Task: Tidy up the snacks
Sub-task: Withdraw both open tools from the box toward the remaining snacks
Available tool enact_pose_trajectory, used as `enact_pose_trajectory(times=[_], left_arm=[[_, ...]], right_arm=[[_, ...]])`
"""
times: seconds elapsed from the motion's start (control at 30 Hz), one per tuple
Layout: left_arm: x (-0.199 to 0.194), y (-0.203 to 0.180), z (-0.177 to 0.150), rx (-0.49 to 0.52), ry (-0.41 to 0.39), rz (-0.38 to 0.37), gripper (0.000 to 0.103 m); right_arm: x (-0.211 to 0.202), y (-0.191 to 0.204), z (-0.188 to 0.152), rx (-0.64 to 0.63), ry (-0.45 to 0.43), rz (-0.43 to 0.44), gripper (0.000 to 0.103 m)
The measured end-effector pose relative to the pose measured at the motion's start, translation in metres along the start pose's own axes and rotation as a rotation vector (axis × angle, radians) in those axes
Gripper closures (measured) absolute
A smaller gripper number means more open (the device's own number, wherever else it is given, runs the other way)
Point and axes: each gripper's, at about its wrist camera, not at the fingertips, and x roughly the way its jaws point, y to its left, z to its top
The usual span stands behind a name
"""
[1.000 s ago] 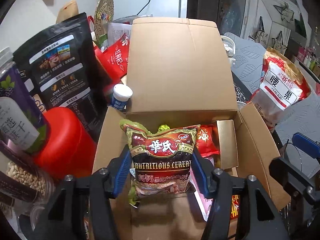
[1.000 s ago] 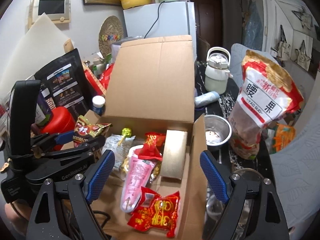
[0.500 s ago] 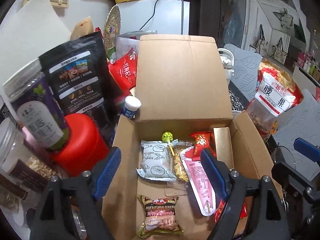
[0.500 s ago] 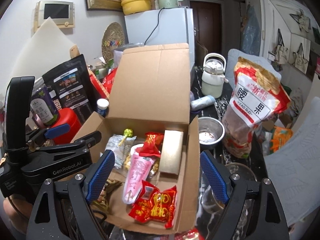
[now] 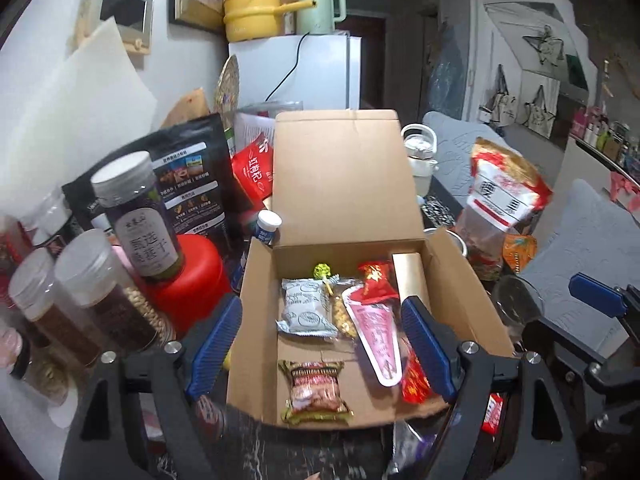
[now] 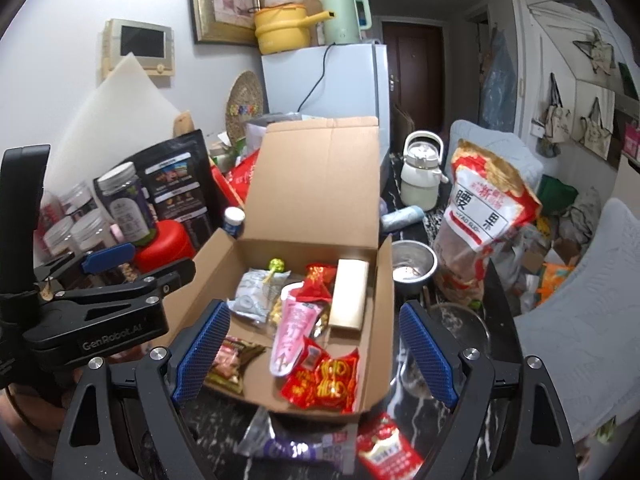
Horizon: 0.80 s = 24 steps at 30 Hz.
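The left gripper (image 5: pixel 322 348) hangs with its blue-padded jaws spread wide and nothing between them. Just beyond its fingertips lies a brown cereal packet (image 5: pixel 316 386) on the floor of an open cardboard box (image 5: pixel 256 280), near the front edge. Farther in sit a white packet (image 5: pixel 304 308), a pink pouch (image 5: pixel 378 336) and a gold bar (image 5: pixel 408 272). The right gripper (image 6: pixel 316 350) is likewise spread and empty; ahead of it, in the same box, lie red packets (image 6: pixel 324 380). Nearer than its fingertips, outside the box, lie a purple wrapper (image 6: pixel 296 450) and a red sachet (image 6: pixel 386 448). Off to its right stands a big cashew bag (image 6: pixel 484 216).
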Motion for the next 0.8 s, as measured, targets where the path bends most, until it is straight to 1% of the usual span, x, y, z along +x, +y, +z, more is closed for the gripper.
enact_pose_trajectory(times=[0.13,0.37,0.57,0.63,0.8], left_arm=[[-0.025,-0.003,-0.011,0.012,-0.02,-0.014,0.021],[-0.061,-0.015,-0.035,0.052,-0.032,-0.04,0.021],[-0.082,-0.025,-0.054,0.09,-0.035,-0.113,0.021],[-0.088,-0.027,-0.06,0.085,-0.035,-0.114,0.021],[-0.099,-0.027,-0.069,0.081,-0.043,-0.162,0.021]], right_arm=[[-0.02,0.005,-0.01,-0.008,-0.017,-0.001,0.015],[-0.052,0.011,-0.036,-0.007,-0.03,0.004,0.015],[-0.071,0.014,-0.054,-0.001,-0.036,0.01,0.015],[-0.076,0.015,-0.06,0.0,-0.036,0.008,0.015],[-0.088,0.016,-0.077,0.011,-0.038,0.011,0.015]])
